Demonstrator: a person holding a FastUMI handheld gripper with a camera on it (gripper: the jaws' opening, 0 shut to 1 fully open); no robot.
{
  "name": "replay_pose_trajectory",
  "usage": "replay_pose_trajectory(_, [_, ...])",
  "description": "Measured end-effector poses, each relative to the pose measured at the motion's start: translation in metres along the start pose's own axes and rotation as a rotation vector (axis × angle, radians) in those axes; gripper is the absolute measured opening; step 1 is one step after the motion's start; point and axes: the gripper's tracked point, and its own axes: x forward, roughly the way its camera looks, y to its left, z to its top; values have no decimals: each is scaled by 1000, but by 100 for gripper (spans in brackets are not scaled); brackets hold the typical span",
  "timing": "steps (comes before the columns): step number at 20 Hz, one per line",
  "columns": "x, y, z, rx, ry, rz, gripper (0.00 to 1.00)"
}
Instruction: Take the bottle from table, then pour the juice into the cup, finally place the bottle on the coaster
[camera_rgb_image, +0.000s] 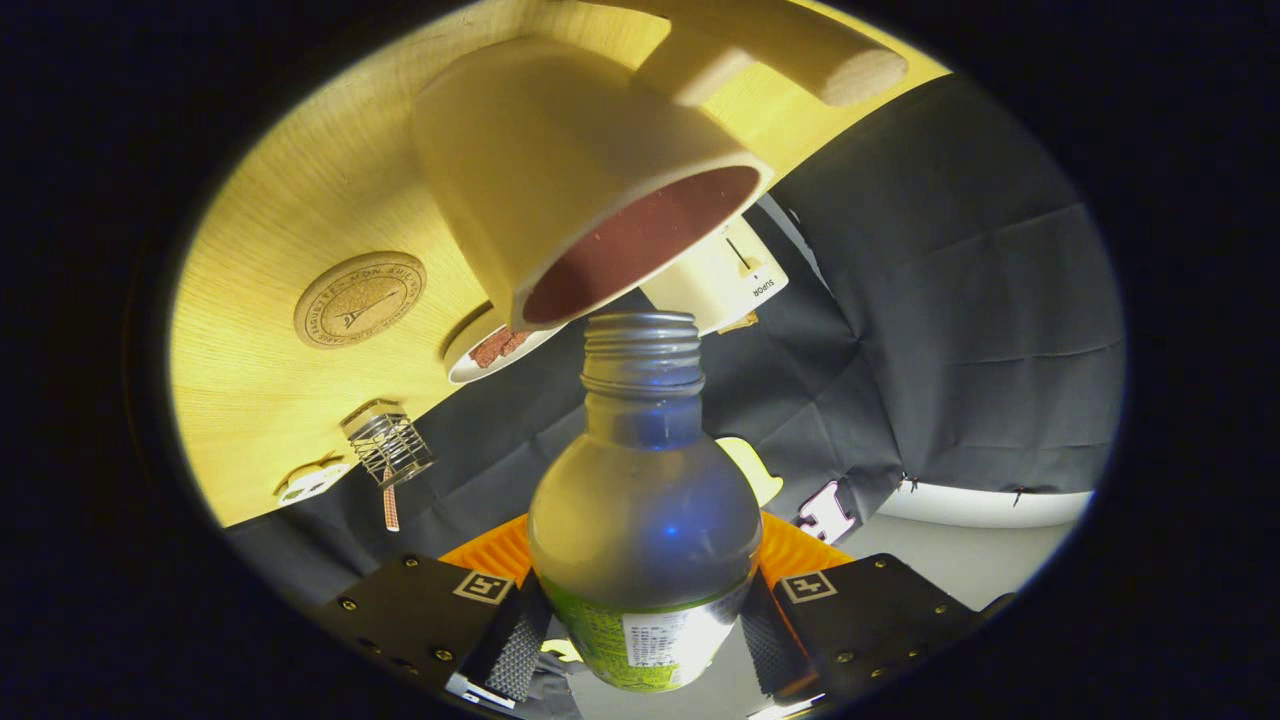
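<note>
The bottle (645, 500) is held between the two fingers of the gripper (645, 640), which are closed against its lower body, one on each side. It is clear, with a rounded shoulder, a narrow neck and a threaded mouth with no cap on it. A green and white label is wrapped round its lower part, between the fingers. Whether any juice is left inside cannot be told.

The view is strongly tilted, so that the table (300, 200), of pale wood, is seen beyond the bottle, overhead. The open mouth of the bottle is pointed at the rim of the cup (560, 170), just short of it. The cup is cream outside, with a handle on its far side, and its inside appears reddish-brown; whether that is liquid or glaze cannot be told.

On the table beside the cup, a round coaster (360, 298) with an engraved design is seen. A small white dish (495, 350) holding something reddish-brown lies partly behind the cup. A small wire basket (388, 445) stands further off.
</note>
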Motion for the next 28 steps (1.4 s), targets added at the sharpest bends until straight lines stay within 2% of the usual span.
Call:
replay_pose_trajectory(16, [0,-1,0,-24,4,24,81])
replay_pose_trajectory(28, [1,-4,-7,35,13,33,81])
